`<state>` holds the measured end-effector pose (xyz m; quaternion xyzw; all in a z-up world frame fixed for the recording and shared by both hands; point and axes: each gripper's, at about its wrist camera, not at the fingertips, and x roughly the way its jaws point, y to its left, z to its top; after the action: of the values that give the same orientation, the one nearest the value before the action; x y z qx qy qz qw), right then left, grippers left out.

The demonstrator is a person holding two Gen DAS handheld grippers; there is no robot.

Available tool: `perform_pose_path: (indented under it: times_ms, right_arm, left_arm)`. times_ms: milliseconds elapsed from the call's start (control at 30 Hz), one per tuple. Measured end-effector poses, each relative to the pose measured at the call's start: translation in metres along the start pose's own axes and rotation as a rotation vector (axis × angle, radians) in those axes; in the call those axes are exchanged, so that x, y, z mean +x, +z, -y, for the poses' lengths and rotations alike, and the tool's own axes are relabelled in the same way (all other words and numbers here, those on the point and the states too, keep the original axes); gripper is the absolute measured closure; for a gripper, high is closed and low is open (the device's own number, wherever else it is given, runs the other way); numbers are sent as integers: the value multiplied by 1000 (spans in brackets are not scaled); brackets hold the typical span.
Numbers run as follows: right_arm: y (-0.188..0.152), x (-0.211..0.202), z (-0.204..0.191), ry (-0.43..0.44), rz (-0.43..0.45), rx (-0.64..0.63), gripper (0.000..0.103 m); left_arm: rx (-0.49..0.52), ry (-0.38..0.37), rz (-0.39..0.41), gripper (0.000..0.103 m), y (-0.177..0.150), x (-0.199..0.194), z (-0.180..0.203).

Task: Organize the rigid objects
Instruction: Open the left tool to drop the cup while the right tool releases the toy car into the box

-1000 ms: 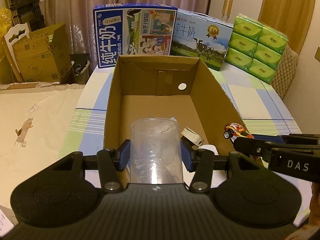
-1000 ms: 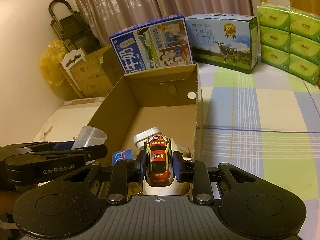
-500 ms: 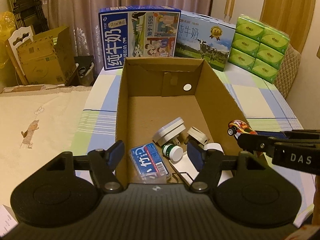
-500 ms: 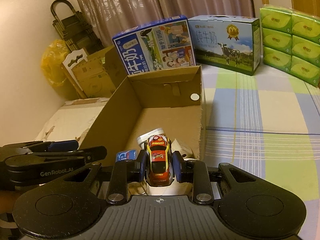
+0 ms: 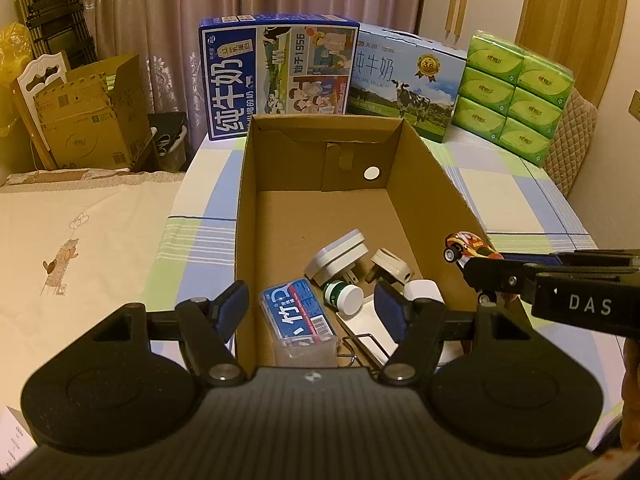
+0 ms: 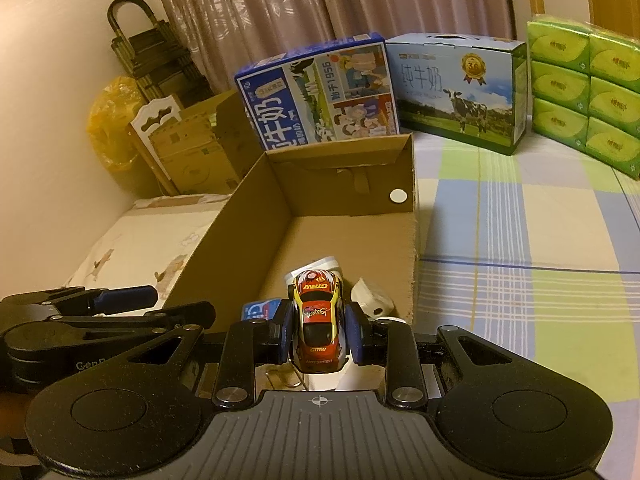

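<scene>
An open cardboard box point(image 5: 248, 216) stands on the checked cloth. In its near end lie a blue toothpick case point(image 5: 298, 312), a green bottle with a white cap point(image 5: 344, 298) and white plug adapters point(image 5: 338, 256). My left gripper point(image 5: 312, 304) hangs open above that end, nothing between its pads; from the right wrist it appears at the lower left point(image 6: 176, 300). My right gripper point(image 6: 320, 320) is shut on a red and yellow toy car point(image 6: 318, 320), above the box's near right corner. The left wrist view shows the car point(image 5: 466, 244) over the box's right wall. No clear cup is in sight.
Two milk cartons point(image 5: 276, 76) point(image 5: 404, 80) stand behind the box, with stacked green tissue packs point(image 5: 516, 96) at the back right. A brown carton point(image 5: 84, 120) sits off the bed at the left. A cream cover point(image 5: 80, 240) lies left of the checked cloth point(image 5: 516, 200).
My left gripper opened and let go of the clear plastic cup, which is gone from view. The right gripper kept its hold on the toy car and barely moved.
</scene>
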<state>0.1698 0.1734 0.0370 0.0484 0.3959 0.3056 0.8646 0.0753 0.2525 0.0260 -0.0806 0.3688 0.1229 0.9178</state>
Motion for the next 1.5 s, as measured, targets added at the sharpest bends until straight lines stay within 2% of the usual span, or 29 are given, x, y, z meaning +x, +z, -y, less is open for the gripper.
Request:
perform_pose_path:
  times_ms: [533,867,933,967,1033,1167,1500]
  right_arm:
    - [-1,4,4,-8,-6,20,78]
    - [1,8,9,16,-11,62,78]
    - [1,9,10,20,-17,69,73]
    - [1,9,11,15,-16,74,61]
    - [1,7,14,1,3,93,44]
    - [0,0,19,1,29,120,41]
    - [-3,-17,22,-35,21,133,41]
  left_arm:
    - [-1,-1,-5,38,-2,2,0]
    - [0,5,-4,38,-3,3,-2]
    - [-1,7,-4,38,-3,3,-2]
    - [-1,7,-4,38,-3,3,-2]
    - [-3,6,-3,38,-3,3,-2]
    - [-12,6,-1,38,-4,1,-3]
    - [-27,14,-2,35,-10,-11,-2]
